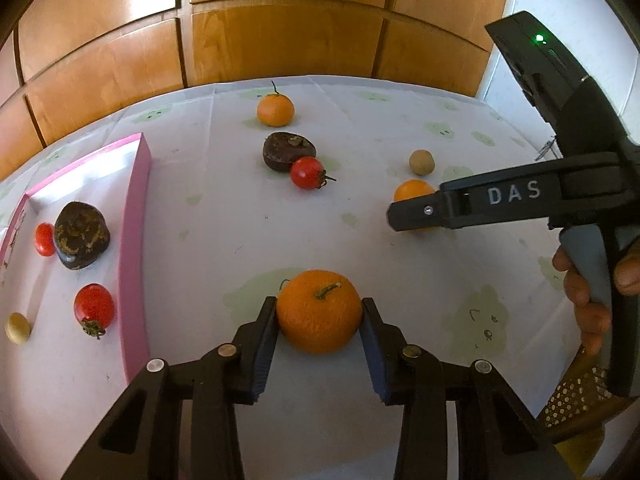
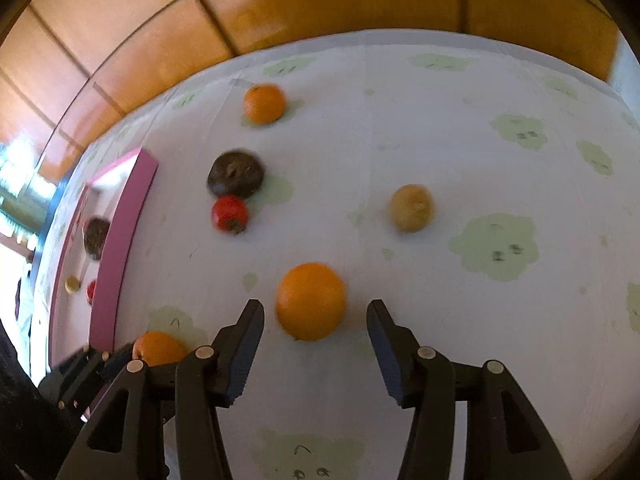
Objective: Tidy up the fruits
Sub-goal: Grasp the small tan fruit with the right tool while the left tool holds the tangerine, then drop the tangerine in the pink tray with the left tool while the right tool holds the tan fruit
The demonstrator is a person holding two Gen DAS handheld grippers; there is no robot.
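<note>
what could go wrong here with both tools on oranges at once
1. The left tool grips its orange only near the fingertips; the round fruit may slip out when lifted.
2. The right tool is open around another orange, which could roll away if nudged.
3. The pink box wall stands close; a low carry might clip it.

On the table point(image 1: 224, 216), 1 stemmed tangerine point(image 1: 319, 311) sits near the front edge, upright. A smooth orange point(image 2: 311, 301) lies to its right, a small tan fruit point(image 1: 421, 162) just behind that. Mid-table, a dark brown, wrinkled fruit point(image 1: 289, 150) touches a red tomato point(image 1: 307, 173); another stemmed tangerine point(image 1: 275, 109) stands near the far edge. At the left edge, the pink-walled tray point(image 1: 134, 240) holds 2 tomatoes point(image 1: 94, 307), 1 dark fruit point(image 1: 81, 240) and 1 tan fruit point(image 1: 17, 328).
</note>
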